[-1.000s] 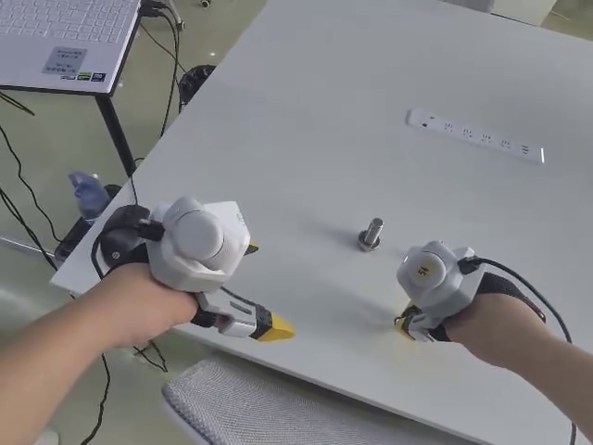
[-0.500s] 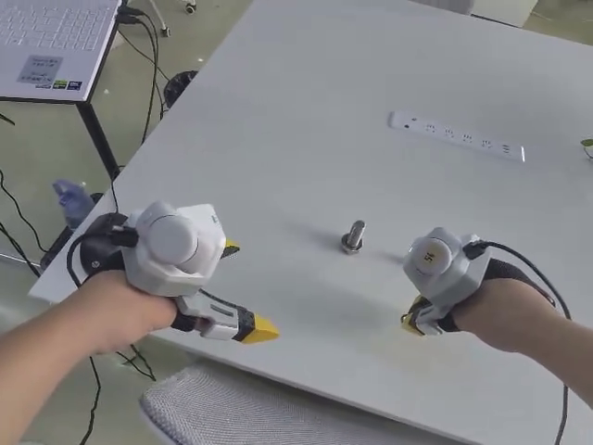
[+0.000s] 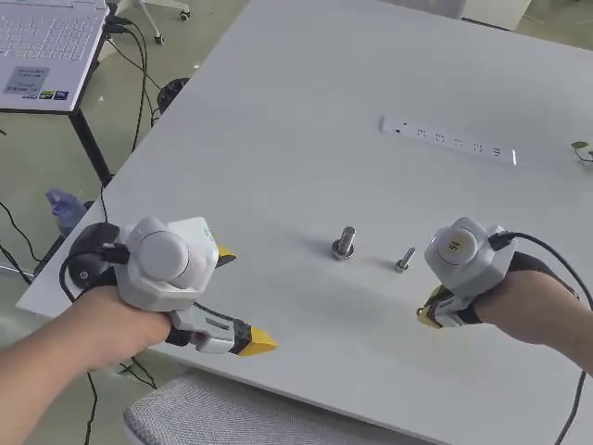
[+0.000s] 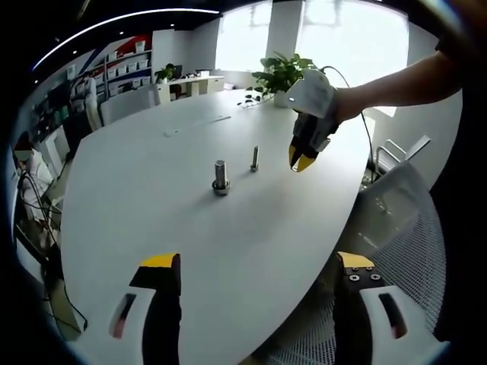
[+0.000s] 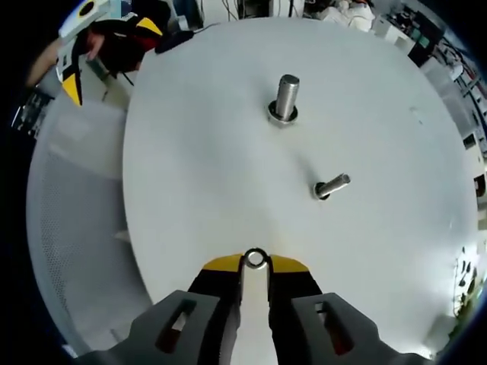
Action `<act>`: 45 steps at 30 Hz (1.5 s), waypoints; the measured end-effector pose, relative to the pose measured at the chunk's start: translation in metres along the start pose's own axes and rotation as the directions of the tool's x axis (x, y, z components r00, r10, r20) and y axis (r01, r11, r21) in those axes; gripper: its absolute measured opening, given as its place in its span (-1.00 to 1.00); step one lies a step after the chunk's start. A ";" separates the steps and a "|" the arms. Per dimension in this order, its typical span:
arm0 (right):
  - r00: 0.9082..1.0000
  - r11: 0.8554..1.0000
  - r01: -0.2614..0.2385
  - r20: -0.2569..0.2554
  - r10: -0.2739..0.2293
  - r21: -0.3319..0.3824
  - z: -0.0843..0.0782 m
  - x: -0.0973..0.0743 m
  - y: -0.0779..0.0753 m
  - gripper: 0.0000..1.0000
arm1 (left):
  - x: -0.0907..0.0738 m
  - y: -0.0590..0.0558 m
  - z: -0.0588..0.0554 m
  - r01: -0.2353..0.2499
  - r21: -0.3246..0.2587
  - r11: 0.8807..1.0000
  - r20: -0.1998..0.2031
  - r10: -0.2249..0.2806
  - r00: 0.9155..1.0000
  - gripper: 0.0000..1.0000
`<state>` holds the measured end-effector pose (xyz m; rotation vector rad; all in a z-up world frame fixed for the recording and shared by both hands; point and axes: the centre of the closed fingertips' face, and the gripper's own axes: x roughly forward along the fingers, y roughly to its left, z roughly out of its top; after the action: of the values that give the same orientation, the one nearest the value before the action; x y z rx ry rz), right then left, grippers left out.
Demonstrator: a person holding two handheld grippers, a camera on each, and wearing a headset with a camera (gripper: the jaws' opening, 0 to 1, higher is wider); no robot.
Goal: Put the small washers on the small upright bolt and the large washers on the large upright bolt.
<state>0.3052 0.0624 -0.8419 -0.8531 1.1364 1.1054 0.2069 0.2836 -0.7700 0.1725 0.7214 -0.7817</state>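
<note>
Pinching a small silver metal washer (image 5: 256, 259) between its tips, the right gripper (image 3: 428, 317) hovers over the white table (image 5: 190, 152). The slim silver upright bolt (image 5: 331, 186) stands ahead and right of its fingers, the thick silver bolt (image 5: 285, 99) farther ahead. The left gripper (image 4: 257, 262) hangs spread and empty. An off-centre washer could topple the slim bolt (seemingly free-standing).

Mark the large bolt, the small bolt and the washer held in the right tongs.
large bolt (image 3: 345, 240), head view, on its upright shaft.
small bolt (image 3: 405, 260), head view, on its shaft.
washer (image 5: 256, 252), right gripper view, on its rim.
</note>
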 end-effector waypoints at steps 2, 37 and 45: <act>1.000 1.000 0.010 0.007 -0.010 0.005 0.002 -0.004 -0.006 -0.76 | 0.000 0.001 -0.001 -0.002 0.006 1.000 -0.004 0.002 1.000 0.66; 0.993 0.996 0.086 0.082 -0.085 -0.010 0.060 -0.029 -0.056 -0.76 | 0.004 0.003 0.002 0.006 -0.014 1.000 0.004 -0.006 1.000 0.62; 0.995 0.996 0.076 0.073 -0.074 -0.036 0.067 -0.022 -0.053 -0.76 | 0.005 0.003 -0.002 0.004 -0.012 1.000 -0.008 -0.004 1.000 0.62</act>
<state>0.3731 0.1066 -0.8055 -0.8727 1.0184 1.0906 0.2100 0.2838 -0.7751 0.1631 0.7342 -0.7805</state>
